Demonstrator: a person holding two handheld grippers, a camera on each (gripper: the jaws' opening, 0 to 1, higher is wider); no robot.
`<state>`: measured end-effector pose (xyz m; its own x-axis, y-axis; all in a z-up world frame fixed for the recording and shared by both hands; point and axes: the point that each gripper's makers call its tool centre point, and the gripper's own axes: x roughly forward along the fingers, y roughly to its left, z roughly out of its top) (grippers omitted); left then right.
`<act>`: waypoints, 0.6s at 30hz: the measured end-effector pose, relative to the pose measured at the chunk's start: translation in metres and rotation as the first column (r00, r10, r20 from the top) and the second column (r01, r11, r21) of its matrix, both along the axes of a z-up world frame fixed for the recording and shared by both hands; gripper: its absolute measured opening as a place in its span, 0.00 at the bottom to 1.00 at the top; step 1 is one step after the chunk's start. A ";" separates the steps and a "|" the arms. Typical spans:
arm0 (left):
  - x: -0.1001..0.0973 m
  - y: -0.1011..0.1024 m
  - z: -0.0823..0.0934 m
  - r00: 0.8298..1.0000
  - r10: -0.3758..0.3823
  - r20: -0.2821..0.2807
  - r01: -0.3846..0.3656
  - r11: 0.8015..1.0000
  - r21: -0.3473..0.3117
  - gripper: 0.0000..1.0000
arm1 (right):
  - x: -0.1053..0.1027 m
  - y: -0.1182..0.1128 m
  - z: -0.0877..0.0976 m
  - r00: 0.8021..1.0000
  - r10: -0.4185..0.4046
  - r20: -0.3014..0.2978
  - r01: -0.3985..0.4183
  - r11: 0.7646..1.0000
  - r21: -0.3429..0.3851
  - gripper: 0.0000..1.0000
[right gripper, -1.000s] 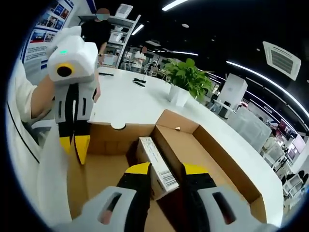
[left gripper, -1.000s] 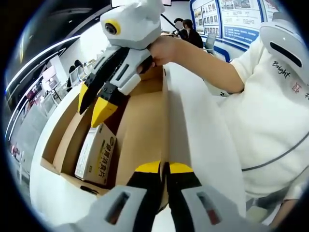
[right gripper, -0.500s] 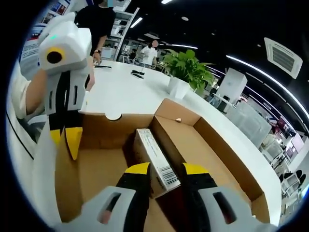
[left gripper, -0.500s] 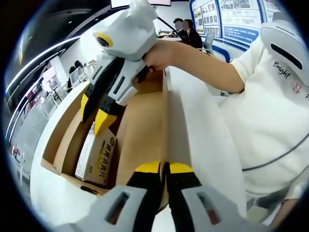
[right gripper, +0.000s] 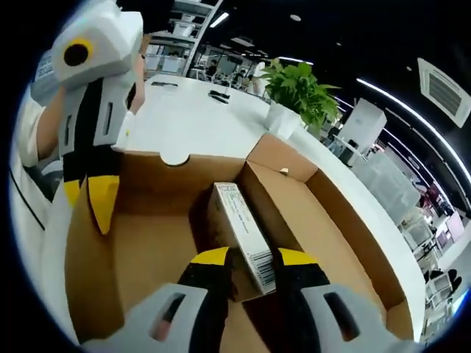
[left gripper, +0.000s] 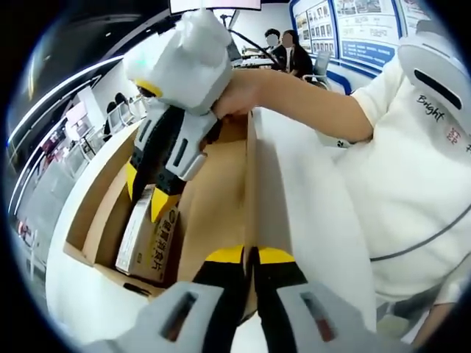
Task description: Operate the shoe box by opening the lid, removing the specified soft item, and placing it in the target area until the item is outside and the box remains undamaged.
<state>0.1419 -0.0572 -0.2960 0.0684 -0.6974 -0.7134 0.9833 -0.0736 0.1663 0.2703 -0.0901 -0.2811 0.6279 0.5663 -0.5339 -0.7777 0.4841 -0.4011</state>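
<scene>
In the left gripper view, the left gripper [left gripper: 250, 257] rises from 6 o'clock with its 2 yellow-tipped jaws pressed together on the upright edge of the open shoe box's lid [left gripper: 291, 213], a pale panel running from the jaws up toward 12 o'clock. The brown cardboard shoe box [left gripper: 213, 198] lies open to the left of that edge, on a white table [left gripper: 62, 294]. Inside it, at about 8 o'clock, lies a small carton [left gripper: 147, 239], pale with a yellow side and printed characters. The right gripper [left gripper: 151, 191] comes down from 11 o'clock, held by a person's hand [left gripper: 239, 84]; its yellow tips reach the top end of the small carton, one on each side as far as can be told.

In the right gripper view, the right gripper [right gripper: 250, 257] rises from 6 o'clock with its jaws apart, one on each side of the near end of the small carton [right gripper: 239, 228], which shows a barcode and lies against the box's inner divider. Whether the jaws press the carton cannot be told. The shoe box [right gripper: 154, 243] spreads below, its front wall with a half-round notch at 11 o'clock. The left gripper [right gripper: 92, 195] hangs at 9 o'clock, its tips on the box's left edge. A potted plant [right gripper: 298, 88] stands on the white table [right gripper: 191, 118] at 1 o'clock.
</scene>
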 end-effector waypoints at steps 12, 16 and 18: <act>0.000 0.000 0.001 1.000 0.002 0.000 -0.002 1.000 -0.004 0.03 | -0.007 -0.005 0.001 0.999 0.007 -0.035 -0.007 1.000 -0.012 0.20; 0.000 0.000 0.001 1.000 0.001 -0.002 -0.001 1.000 -0.005 0.03 | -0.006 -0.009 0.002 0.998 0.017 -0.056 -0.016 1.000 0.010 0.19; -0.001 0.000 0.001 1.000 0.001 -0.001 -0.001 1.000 -0.004 0.03 | -0.002 -0.010 0.002 0.998 0.015 -0.066 -0.014 1.000 0.017 0.18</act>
<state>0.1413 -0.0577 -0.2950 0.0686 -0.7001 -0.7108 0.9835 -0.0720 0.1659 0.2683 -0.1005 -0.2787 0.5828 0.5843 -0.5647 -0.8095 0.4783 -0.3405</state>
